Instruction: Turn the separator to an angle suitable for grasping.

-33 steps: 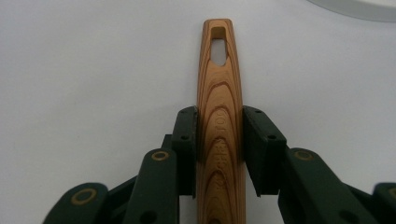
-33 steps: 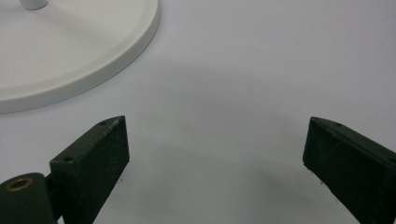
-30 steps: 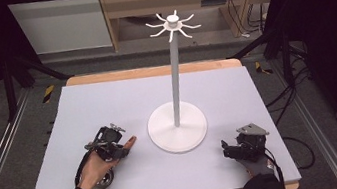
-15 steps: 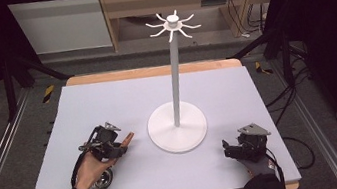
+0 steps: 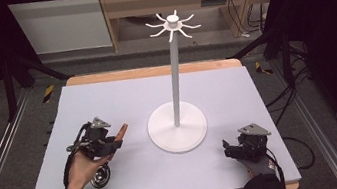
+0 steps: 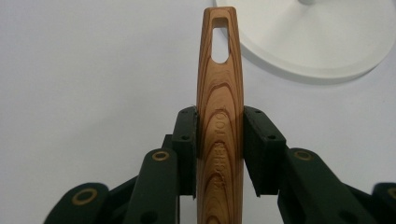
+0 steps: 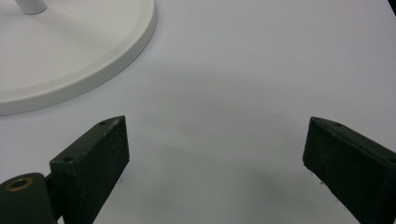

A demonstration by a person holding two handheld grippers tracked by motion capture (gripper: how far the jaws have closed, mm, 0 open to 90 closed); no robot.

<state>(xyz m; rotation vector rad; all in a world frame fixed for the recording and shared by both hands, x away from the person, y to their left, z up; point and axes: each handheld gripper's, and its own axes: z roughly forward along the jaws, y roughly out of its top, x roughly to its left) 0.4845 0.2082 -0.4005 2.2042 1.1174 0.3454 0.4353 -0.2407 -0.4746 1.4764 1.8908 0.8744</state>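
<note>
Now, left claw (image 6: 219, 140) clamped on the wooden handle (image 6: 219, 93), right claw (image 7: 212, 154) apart, we lift its slot (image 6: 219, 42) toward the stand's hooks (image 5: 173, 24).

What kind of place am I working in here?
Probably a lab recording rig, not a kitchen: a pale grey work table framed by dark tripod legs, loose black cables on the floor, and a white hook-topped stand set up as a prop.
</note>
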